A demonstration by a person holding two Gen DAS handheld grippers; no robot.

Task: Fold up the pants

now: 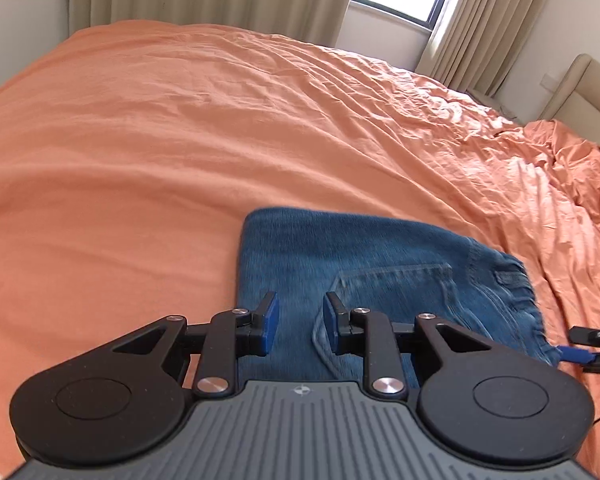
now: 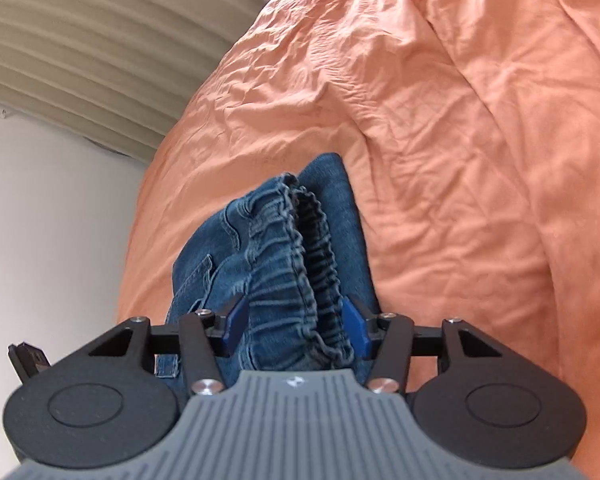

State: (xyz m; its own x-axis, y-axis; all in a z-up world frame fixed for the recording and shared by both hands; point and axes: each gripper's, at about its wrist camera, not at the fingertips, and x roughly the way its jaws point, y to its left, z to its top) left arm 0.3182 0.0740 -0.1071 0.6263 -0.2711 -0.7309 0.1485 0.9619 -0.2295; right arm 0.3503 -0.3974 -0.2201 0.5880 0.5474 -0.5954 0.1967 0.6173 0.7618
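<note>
Jeans (image 1: 364,276) lie folded on the orange bed (image 1: 180,140). My left tool (image 1: 301,322) hovers over them, fingers apart, empty. Right tool (image 2: 296,326) wide apart w/ elastic waistband (image 2: 300,264) bunched between, not clamped.

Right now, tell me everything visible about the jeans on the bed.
The jeans are blue denim, folded into a compact rectangular bundle lying flat on the orange bedsheet. A stitched back pocket faces up, and the gathered elastic waistband sits at the end nearest the right gripper, whose open fingers straddle it. The left gripper hovers open above the pocket side; contact cannot be told. A belt loop shows near the waistband.
</note>
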